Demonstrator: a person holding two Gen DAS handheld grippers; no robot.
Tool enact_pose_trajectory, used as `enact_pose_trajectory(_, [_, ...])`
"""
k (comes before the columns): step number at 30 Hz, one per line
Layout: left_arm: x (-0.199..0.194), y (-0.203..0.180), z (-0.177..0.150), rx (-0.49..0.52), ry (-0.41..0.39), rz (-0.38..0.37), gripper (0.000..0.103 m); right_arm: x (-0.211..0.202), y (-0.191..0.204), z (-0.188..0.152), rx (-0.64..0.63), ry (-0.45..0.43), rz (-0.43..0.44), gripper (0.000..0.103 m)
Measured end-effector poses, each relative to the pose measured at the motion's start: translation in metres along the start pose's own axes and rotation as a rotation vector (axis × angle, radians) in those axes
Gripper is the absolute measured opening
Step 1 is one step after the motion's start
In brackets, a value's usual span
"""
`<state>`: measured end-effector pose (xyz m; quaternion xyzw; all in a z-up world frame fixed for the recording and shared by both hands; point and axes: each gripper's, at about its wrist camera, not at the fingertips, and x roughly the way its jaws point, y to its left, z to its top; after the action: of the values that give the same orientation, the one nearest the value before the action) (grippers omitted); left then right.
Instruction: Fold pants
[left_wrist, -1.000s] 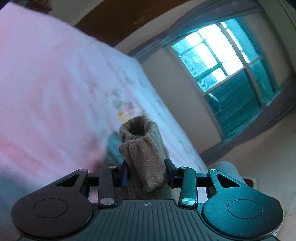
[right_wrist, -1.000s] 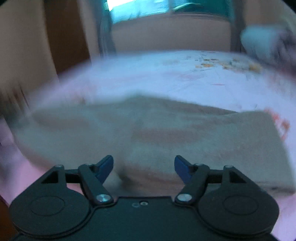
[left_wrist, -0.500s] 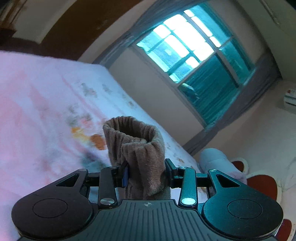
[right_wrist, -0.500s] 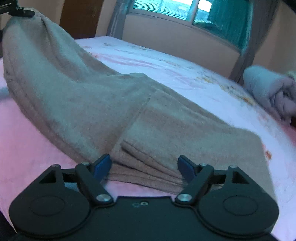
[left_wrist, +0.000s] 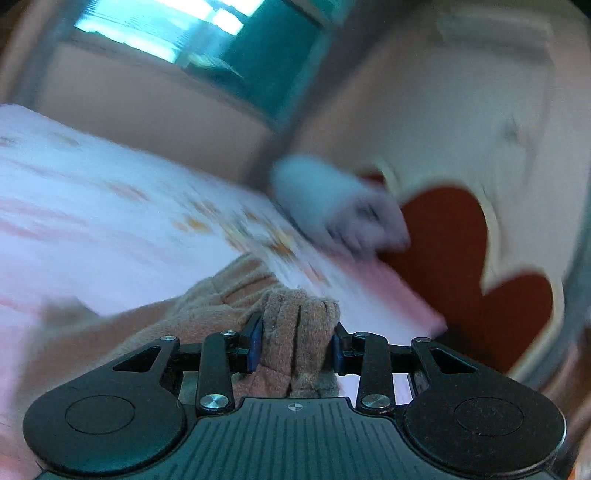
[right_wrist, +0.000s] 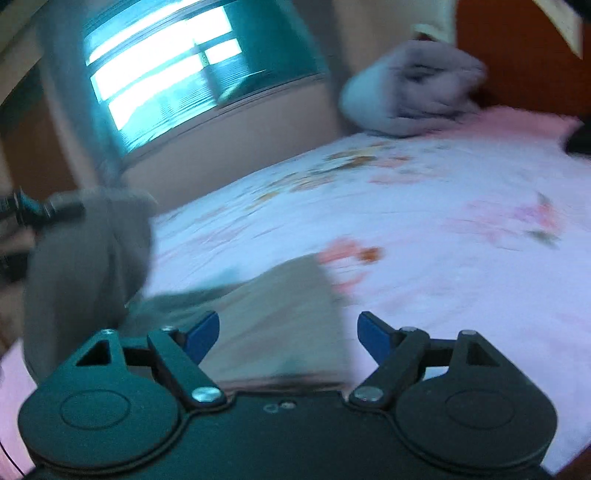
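Observation:
The tan fleece pants (left_wrist: 221, 295) lie partly folded on a pink floral bed sheet (left_wrist: 92, 221). My left gripper (left_wrist: 295, 345) is shut on a bunched end of the pants and holds it above the bed. In the right wrist view the pants (right_wrist: 280, 325) lie flat in front of my right gripper (right_wrist: 288, 334), which is open and empty just above them. At the far left of that view the lifted end of the pants (right_wrist: 85, 266) hangs from the left gripper. Both views are blurred.
A rolled grey blanket (right_wrist: 413, 88) lies at the head of the bed by a red and cream headboard (left_wrist: 461, 236). A window (right_wrist: 177, 74) with teal curtains is in the far wall. The sheet (right_wrist: 443, 221) stretches to the right of the pants.
My left gripper has swung toward the headboard with the pants end in it. My right gripper has turned right, so the flat pants now fill less of its view.

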<state>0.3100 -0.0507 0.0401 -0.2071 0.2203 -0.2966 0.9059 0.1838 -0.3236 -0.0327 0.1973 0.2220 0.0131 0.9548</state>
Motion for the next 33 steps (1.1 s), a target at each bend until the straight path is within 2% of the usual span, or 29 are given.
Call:
enact_pose_trajectory(1, [0.021, -0.016, -0.013, 0.048, 0.047, -0.006, 0.037, -0.005, -0.021, 0.006, 0.088, -0.009, 0.001, 0.076])
enact_pose_trajectory(3, [0.061, -0.04, -0.043, 0.081, 0.207, 0.012, 0.045, -0.009, -0.056, 0.008, 0.267, -0.031, 0.014, 0.077])
enact_pose_trajectory(4, [0.069, -0.047, -0.052, 0.087, 0.251, 0.022, 0.055, -0.01, -0.074, 0.01, 0.345, -0.031, 0.011, 0.078])
enact_pose_trajectory(6, [0.053, -0.052, -0.058, 0.075, 0.176, 0.019, 0.072, -0.011, -0.103, 0.013, 0.451, -0.022, 0.033, 0.078])
enact_pose_trajectory(7, [0.041, -0.048, -0.055, 0.049, 0.143, 0.049, 0.078, -0.012, -0.113, 0.013, 0.485, -0.018, 0.073, 0.078])
enact_pose_trajectory(9, [0.014, -0.038, -0.046, 0.003, 0.098, 0.072, 0.079, -0.008, -0.12, 0.012, 0.531, 0.009, 0.171, 0.078])
enact_pose_trajectory(11, [-0.018, -0.02, -0.038, -0.007, 0.056, 0.11, 0.08, 0.007, -0.118, 0.008, 0.61, 0.076, 0.302, 0.078])
enact_pose_trajectory(13, [-0.045, 0.004, -0.035, 0.021, 0.052, 0.194, 0.08, 0.027, -0.107, -0.004, 0.699, 0.172, 0.408, 0.077])
enact_pose_trajectory(14, [-0.06, 0.016, -0.034, 0.032, 0.054, 0.236, 0.08, 0.031, -0.1, -0.008, 0.715, 0.2, 0.423, 0.074])
enact_pose_trajectory(20, [-0.126, 0.078, -0.059, 0.065, 0.074, 0.454, 0.08, 0.048, -0.065, -0.019, 0.713, 0.263, 0.376, 0.067])
enact_pose_trajectory(23, [-0.14, 0.093, -0.08, 0.088, 0.122, 0.515, 0.08, 0.059, -0.049, -0.018, 0.704, 0.311, 0.307, 0.064])
enact_pose_trajectory(28, [-0.127, 0.093, -0.101, 0.158, 0.19, 0.531, 0.08, 0.079, -0.027, -0.01, 0.647, 0.354, 0.185, 0.059])
enact_pose_trajectory(31, [-0.12, 0.09, -0.101, 0.167, 0.204, 0.507, 0.08, 0.09, -0.022, -0.007, 0.64, 0.377, 0.116, 0.038])
enact_pose_trajectory(32, [-0.116, 0.091, -0.099, 0.164, 0.207, 0.495, 0.08, 0.091, -0.019, -0.004, 0.629, 0.368, 0.115, 0.031])
enact_pose_trajectory(33, [-0.113, 0.091, -0.097, 0.16, 0.199, 0.481, 0.08, 0.089, -0.013, 0.001, 0.603, 0.345, 0.137, 0.029])
